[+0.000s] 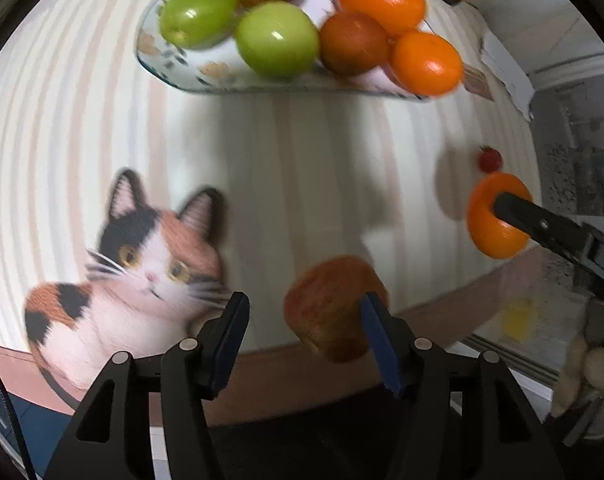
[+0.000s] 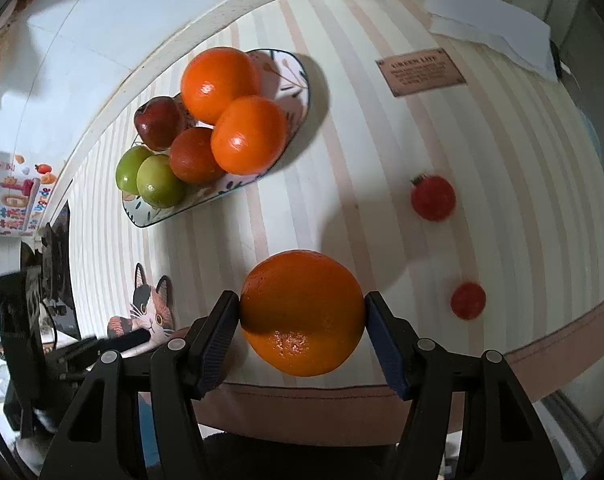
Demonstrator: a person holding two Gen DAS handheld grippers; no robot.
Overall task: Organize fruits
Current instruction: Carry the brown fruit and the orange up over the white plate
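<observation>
Right gripper [image 2: 302,316] clamps a big orange [image 2: 302,312], both pads touching its sides, near the table's front edge. My left gripper [image 1: 304,312] stands apart; a reddish apple [image 1: 334,308] touches only the right-side pad, with a gap to the other. Plate [image 2: 298,76] farther back holds oranges, green apples and dark red fruit. Two cherry tomatoes [image 2: 433,197] lie loose on the striped tablecloth [image 2: 382,140].

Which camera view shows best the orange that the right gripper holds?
The right wrist view. There the orange fills the middle, sharp and whole, with the right gripper pads on both its sides. In the left wrist view the same orange is small, near the right edge, and one finger partly hides it.
</observation>
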